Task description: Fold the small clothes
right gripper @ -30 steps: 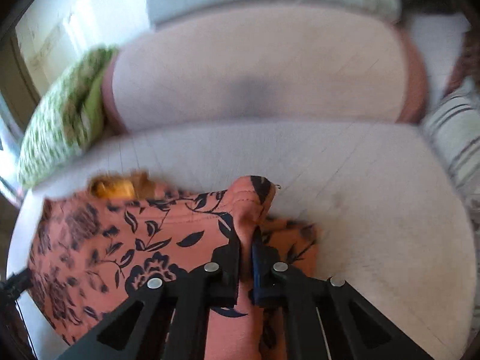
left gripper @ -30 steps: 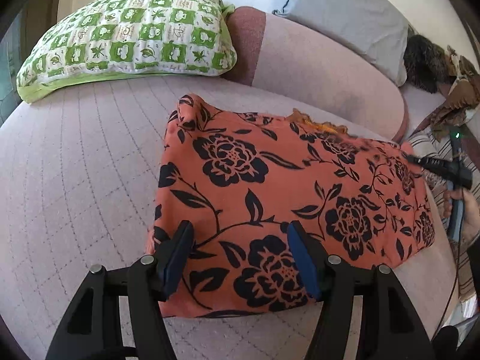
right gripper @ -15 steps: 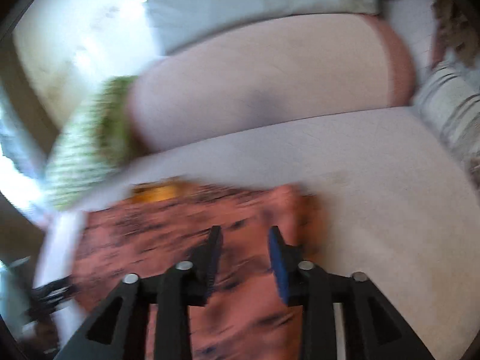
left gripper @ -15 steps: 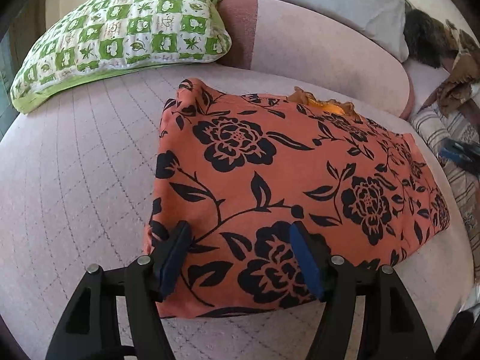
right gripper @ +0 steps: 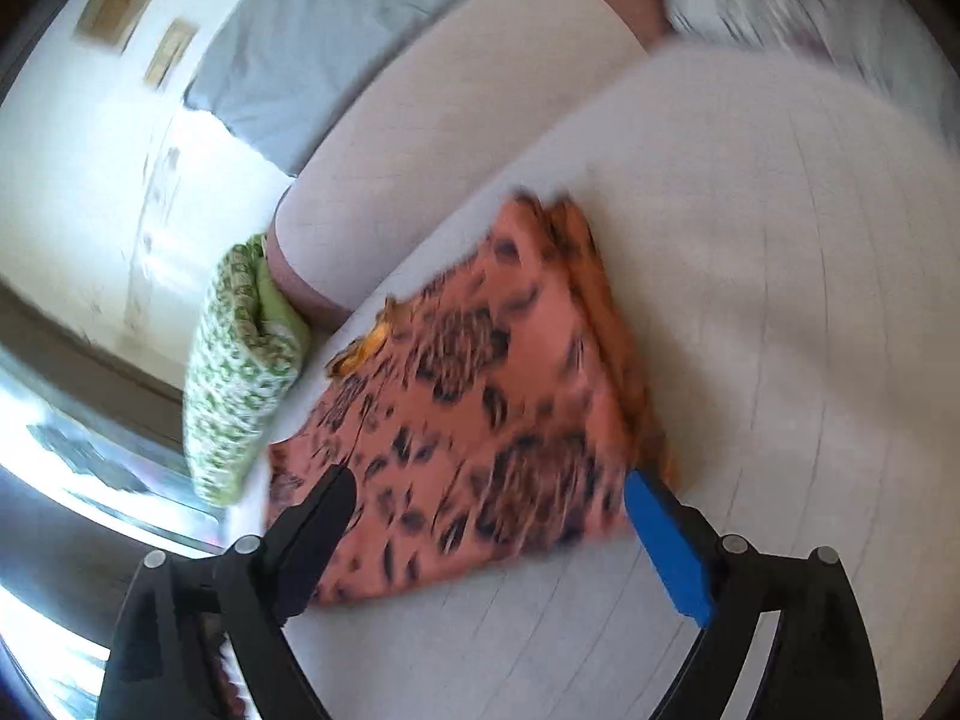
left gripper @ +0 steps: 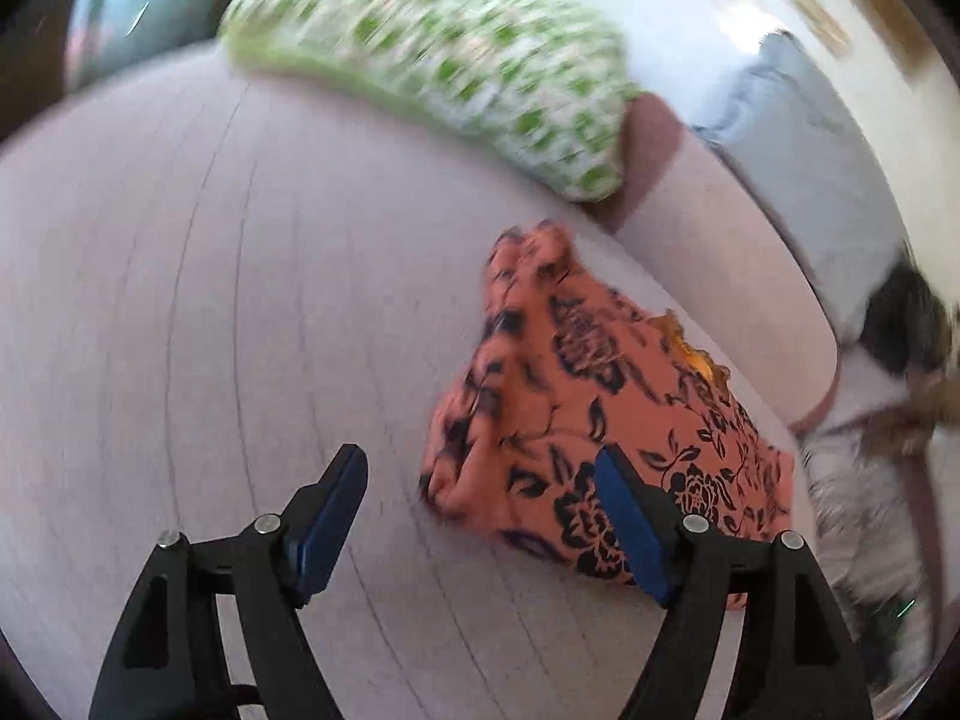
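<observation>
The orange garment with black flowers point(left gripper: 606, 414) lies folded on the pale quilted sofa seat point(left gripper: 210, 330). My left gripper point(left gripper: 480, 516) is open and empty; it sits off the garment's left edge, with its right finger over the cloth. In the right wrist view the garment point(right gripper: 480, 408) lies just ahead, a stacked folded edge along its right side. My right gripper point(right gripper: 492, 528) is open wide and empty above the garment's near edge. Both views are blurred by motion.
A green and white patterned pillow point(left gripper: 444, 66) lies at the back left; it also shows in the right wrist view point(right gripper: 240, 360). A grey pillow point(left gripper: 810, 168) leans on the sofa back point(right gripper: 456, 132). Dark and striped cloths point(left gripper: 894, 420) lie at the right.
My right gripper let go of the garment's corner, opened wide and drew back. My left gripper swung left and away, off the garment's near edge. The garment lies flat.
</observation>
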